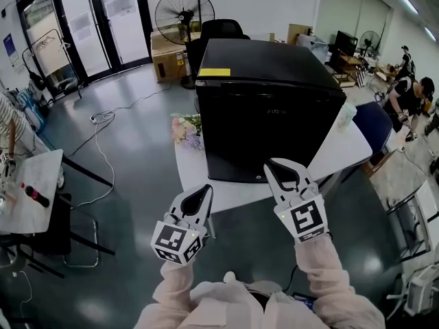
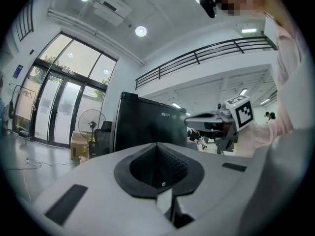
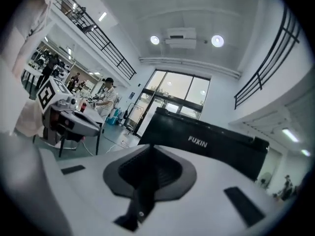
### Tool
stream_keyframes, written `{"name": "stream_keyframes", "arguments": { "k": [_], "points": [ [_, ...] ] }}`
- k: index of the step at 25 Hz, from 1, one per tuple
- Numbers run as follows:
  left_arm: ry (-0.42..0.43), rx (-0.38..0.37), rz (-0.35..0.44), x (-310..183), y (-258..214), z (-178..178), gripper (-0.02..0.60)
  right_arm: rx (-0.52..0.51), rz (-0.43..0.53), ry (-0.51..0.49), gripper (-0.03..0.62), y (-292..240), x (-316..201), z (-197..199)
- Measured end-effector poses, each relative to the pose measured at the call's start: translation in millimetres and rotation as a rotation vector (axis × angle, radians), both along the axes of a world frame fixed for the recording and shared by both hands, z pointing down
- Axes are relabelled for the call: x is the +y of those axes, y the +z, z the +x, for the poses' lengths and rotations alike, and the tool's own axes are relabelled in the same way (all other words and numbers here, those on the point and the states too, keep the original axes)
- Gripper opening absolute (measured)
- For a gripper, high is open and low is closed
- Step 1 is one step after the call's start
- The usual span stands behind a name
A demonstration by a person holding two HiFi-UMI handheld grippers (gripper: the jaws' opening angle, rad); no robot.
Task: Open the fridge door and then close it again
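Standing on a white surface [image 1: 230, 196]: one black fridge [image 1: 267, 67], compact, cube-shaped, door [image 1: 274, 139] shut and facing the person, white lettering near the door's upper edge.

- Yellow label [image 1: 214, 72]: flat on the fridge top, at its near left corner.
- Flowers [image 1: 185, 129]: a pale bunch lying on the surface just beside the fridge's left side.
- Cup [image 1: 346, 115]: pale, upright, on the surface at the fridge's right.
- Left hand-held gripper [image 1: 206, 189]: held low before the surface's near edge, pointing level toward the fridge, apart from it; jaws together, nothing between them.
- Right hand-held gripper [image 1: 273, 163]: held further forward than the left one, its tip over the lower part of the door in the head view; contact with the door cannot be told. Jaws drawn together, pads meeting, nothing between them.
- Pedestal fan [image 1: 184, 12]: on the floor behind the fridge, to the left.
- Cardboard box [image 1: 168, 57]: on the floor beside the fan.
- Black chair [image 1: 219, 29]: directly behind the fridge.
- Blue chair [image 1: 376, 125]: at the surface's right end.
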State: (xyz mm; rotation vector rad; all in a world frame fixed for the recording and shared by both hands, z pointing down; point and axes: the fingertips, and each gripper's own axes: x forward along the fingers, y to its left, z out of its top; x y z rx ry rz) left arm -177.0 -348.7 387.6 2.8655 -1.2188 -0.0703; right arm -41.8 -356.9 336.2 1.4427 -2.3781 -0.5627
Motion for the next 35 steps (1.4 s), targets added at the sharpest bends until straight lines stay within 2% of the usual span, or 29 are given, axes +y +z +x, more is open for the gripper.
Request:
{"name": "stream_keyframes", "arguments": {
  "k": [4,9,15,22,35],
  "points": [
    [0.013,0.001,-0.025,7.8,8.9,5.7,0.011,-0.087,-0.095,0.027,0.017,31.9,21.0,6.2],
    [0.021,-0.007,-0.047,16.3,19.8,11.7,0.011,-0.329,-0.245,0.092,0.011,63.0,38.8,19.7],
    [0.009,-0.045,-0.075,18.8,39.0,13.4,0.011,-0.452,-0.295,0.149,0.009,90.9,48.7,26.3],
    [0.000,-0.067,-0.097,21.3,51.4,10.3,0.011,-0.481,-0.285,0.153,0.008,91.3,55.0,21.9],
    [0.012,-0.063,-0.110,16.3,56.8,9.1,0.011,-0.455,-0.308,0.150,0.008,101.7,53.8,11.2]
  ]
}}
